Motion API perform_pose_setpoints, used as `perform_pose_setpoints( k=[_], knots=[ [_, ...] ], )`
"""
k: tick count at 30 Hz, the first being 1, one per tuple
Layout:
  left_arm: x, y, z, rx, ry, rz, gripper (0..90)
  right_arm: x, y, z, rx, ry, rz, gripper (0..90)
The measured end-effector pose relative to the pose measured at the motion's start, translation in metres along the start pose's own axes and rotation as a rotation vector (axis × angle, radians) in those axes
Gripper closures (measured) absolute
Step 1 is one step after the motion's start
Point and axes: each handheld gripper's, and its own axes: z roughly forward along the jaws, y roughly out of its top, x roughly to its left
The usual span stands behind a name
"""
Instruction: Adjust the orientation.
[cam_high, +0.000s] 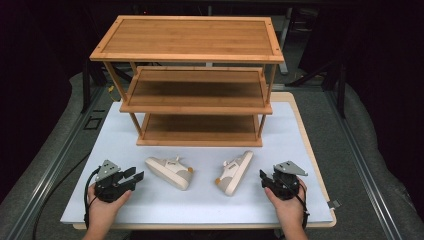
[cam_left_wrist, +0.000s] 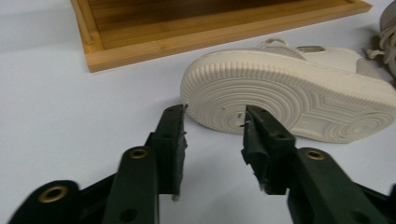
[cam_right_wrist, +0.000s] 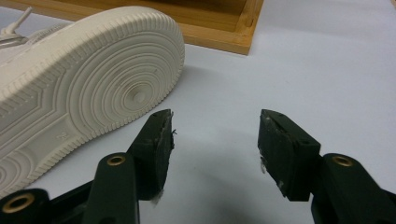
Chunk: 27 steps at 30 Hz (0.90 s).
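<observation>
Two off-white sneakers lie on their sides on the white mat (cam_high: 200, 202), in front of a three-tier bamboo shoe rack (cam_high: 187, 40). The left sneaker (cam_high: 169, 171) turns its ribbed sole (cam_left_wrist: 289, 100) toward my left gripper (cam_high: 136, 174), which stands open just short of the sole's rounded end (cam_left_wrist: 215, 112), holding nothing. The right sneaker (cam_high: 235, 171) shows its sole (cam_right_wrist: 84, 84) to my right gripper (cam_high: 264, 176). That gripper is open too (cam_right_wrist: 215, 116), with bare mat between its jaws and the sneaker off to the left of them.
The rack's bottom shelf (cam_left_wrist: 210, 37) rests on the mat right behind the sneakers, and its corner (cam_right_wrist: 243, 39) is near the right one. The mat ends close behind both hands. Dark floor and metal rails (cam_high: 60, 150) flank the table.
</observation>
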Motion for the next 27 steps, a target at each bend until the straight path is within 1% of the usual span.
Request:
perform_pose_setpoints(
  k=[1, 3, 5, 6, 8, 10, 11, 13, 15, 18, 19, 21, 23, 27],
  knots=[
    [-0.001, 0.001, -0.002, -0.006, -0.003, -0.005, 63.6, 0.000, 0.000, -0.001, 0.000, -0.002, 0.002, 45.1],
    [-0.004, 0.003, -0.003, 0.001, -0.004, -0.009, 68.1, 0.000, 0.000, -0.002, -0.002, -0.006, 0.006, 45.4],
    [-0.007, 0.005, -0.005, 0.000, -0.012, 0.005, 72.9, 0.000, 0.001, -0.004, -0.006, -0.009, 0.009, 45.5],
    [-0.008, 0.007, -0.006, 0.003, -0.020, 0.010, 76.3, -0.001, 0.001, -0.004, -0.009, -0.009, 0.011, 47.1],
    [-0.011, 0.008, -0.005, 0.006, -0.021, 0.023, 78.9, -0.001, 0.001, -0.006, -0.010, -0.014, 0.009, 49.7],
    [-0.012, 0.010, -0.005, 0.004, -0.024, 0.027, 83.0, -0.001, 0.001, -0.007, -0.013, -0.014, 0.008, 53.7],
    [-0.012, 0.011, -0.005, 0.000, -0.025, 0.027, 85.1, -0.001, 0.001, -0.007, -0.015, -0.011, 0.004, 55.5],
    [-0.012, 0.014, -0.005, -0.011, -0.039, 0.014, 89.0, -0.001, 0.002, -0.007, -0.016, -0.008, 0.003, 59.1],
    [-0.014, 0.019, -0.004, -0.023, -0.053, 0.006, 89.6, -0.001, 0.001, -0.007, -0.014, -0.006, 0.002, 62.0],
    [-0.021, 0.025, 0.001, -0.015, -0.084, 0.030, 89.7, -0.001, 0.001, -0.006, -0.001, 0.003, 0.001, 67.2],
    [-0.024, 0.027, 0.004, -0.016, -0.090, 0.036, 89.7, -0.001, 0.001, -0.006, -0.002, 0.002, -0.003, 68.3],
    [-0.029, 0.029, 0.010, -0.002, -0.104, 0.049, 89.7, -0.001, 0.001, -0.007, -0.007, -0.001, -0.007, 70.6],
    [-0.032, 0.031, 0.014, 0.006, -0.115, 0.049, 89.7, 0.000, 0.001, -0.007, -0.009, -0.002, -0.011, 72.9],
    [-0.035, 0.037, 0.020, 0.007, -0.118, 0.061, 89.7, -0.001, 0.001, -0.007, -0.006, 0.004, -0.009, 74.3]
  ],
)
